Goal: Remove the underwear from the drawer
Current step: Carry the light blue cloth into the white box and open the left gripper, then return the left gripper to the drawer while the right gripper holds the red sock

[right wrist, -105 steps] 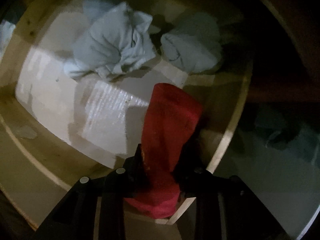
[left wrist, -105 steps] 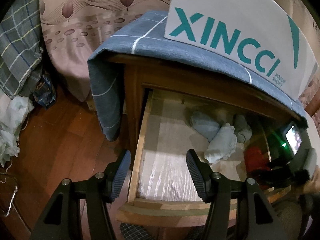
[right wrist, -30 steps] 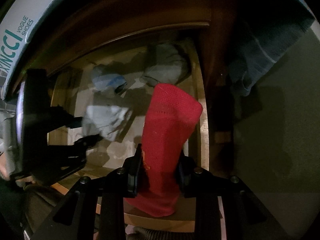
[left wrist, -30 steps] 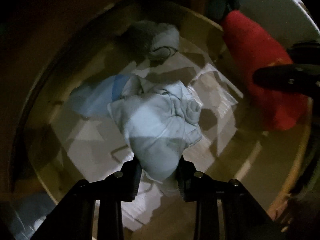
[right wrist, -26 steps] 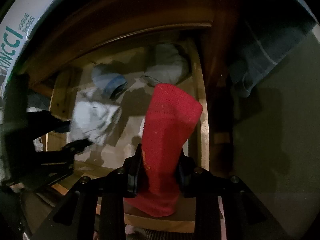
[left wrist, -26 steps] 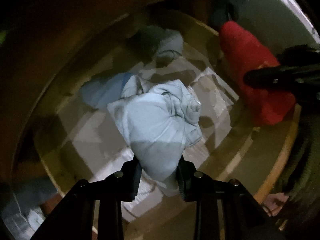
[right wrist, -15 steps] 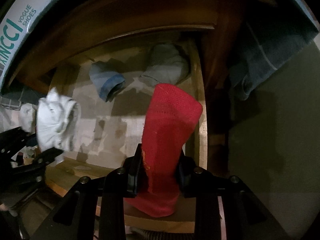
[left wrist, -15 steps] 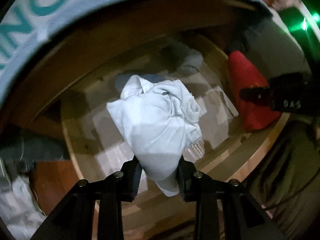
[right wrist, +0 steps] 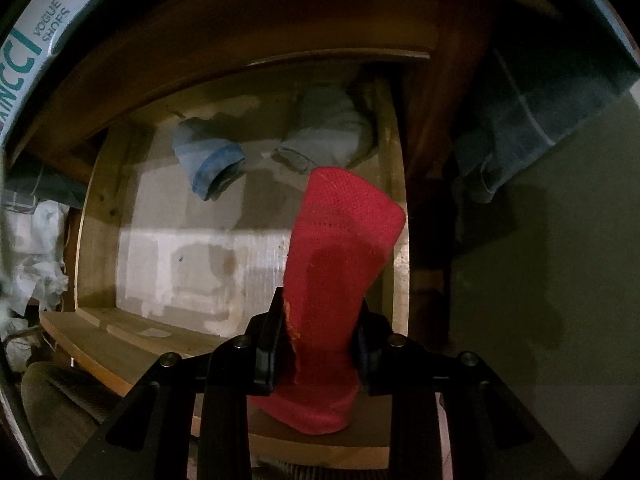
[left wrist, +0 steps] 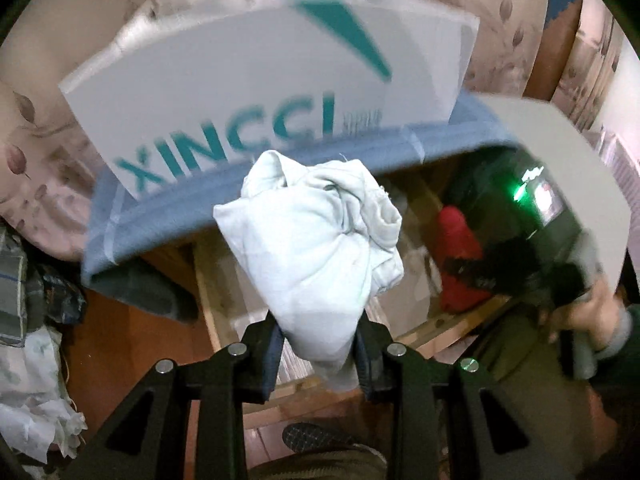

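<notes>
Above the open wooden drawer [right wrist: 100, 208] we clamp our left gripper [left wrist: 318, 354] on crumpled pale-blue underwear [left wrist: 316, 248] and our right gripper [right wrist: 320, 344] on red mesh underwear [right wrist: 340, 248], 2 folded pairs [right wrist: 212, 168] lying inside.

Left claw [left wrist: 318, 350]: matt black linkage arms with triangular cut-outs, each pivot capped by a round silver screw; two dark, bluish ribbed pads [left wrist: 273, 354] faced inward. Right claw [right wrist: 318, 346]: built alike, black arms, silver screws, dark pads. To the right of the left claw, the other unit's black housing [left wrist: 538, 216] bore a green light and a small lit screen; the hand [left wrist: 588, 312] behind it wore a grey-green cuff.
</notes>
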The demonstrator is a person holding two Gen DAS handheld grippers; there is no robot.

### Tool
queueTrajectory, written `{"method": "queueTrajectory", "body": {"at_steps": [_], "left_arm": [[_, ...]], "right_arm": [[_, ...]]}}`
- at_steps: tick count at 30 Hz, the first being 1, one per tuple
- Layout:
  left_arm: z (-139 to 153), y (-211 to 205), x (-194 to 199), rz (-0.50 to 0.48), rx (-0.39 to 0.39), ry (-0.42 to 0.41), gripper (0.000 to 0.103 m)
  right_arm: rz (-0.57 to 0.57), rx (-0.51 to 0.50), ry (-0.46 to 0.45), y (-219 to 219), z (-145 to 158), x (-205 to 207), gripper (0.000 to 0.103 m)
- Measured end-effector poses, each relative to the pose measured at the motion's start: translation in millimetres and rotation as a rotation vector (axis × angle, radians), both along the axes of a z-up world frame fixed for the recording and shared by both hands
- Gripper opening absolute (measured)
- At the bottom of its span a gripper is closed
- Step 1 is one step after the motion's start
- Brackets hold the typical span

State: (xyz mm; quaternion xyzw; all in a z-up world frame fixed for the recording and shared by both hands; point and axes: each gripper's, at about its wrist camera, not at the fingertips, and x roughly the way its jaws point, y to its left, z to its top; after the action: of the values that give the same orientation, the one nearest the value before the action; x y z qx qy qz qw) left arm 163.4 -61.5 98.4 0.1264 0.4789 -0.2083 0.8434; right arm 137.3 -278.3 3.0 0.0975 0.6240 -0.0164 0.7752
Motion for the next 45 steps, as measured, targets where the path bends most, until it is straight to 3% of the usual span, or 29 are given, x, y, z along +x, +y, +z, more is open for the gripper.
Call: {"method": "queueTrajectory", "body": {"at_steps": [13,21,26,35,45], "left_arm": [[138.5,3.2,10.8,0.025,-0.105,-0.182,0.031],[180.8,-13.9,68.5,0.098,-0.161,-0.195,0.031],[173.4,-36.6,101.7,0.101,-0.137,-0.181,0.031],[127.9,-73.0,149.5,0.095,-0.072,-0.103,0.031],[82.8,-65.8,174.2,0.163,-0.045,-0.029,0.031]], "right_arm": [[0.005,-0.013,-0.001,1.7,-0.5,0.5,0.026],[0.006,-0.019,-0.001,2.2,-0.8,-0.1,0.026],[0.005,-0.018,0.001,2.5,-0.7,-0.1,0.026],[0.006,0.002,0.002,2.1,-1.0,-0.5,0.026],[0.012,0.001,0.001,3.7,0.1,-0.3,0.026]]}}
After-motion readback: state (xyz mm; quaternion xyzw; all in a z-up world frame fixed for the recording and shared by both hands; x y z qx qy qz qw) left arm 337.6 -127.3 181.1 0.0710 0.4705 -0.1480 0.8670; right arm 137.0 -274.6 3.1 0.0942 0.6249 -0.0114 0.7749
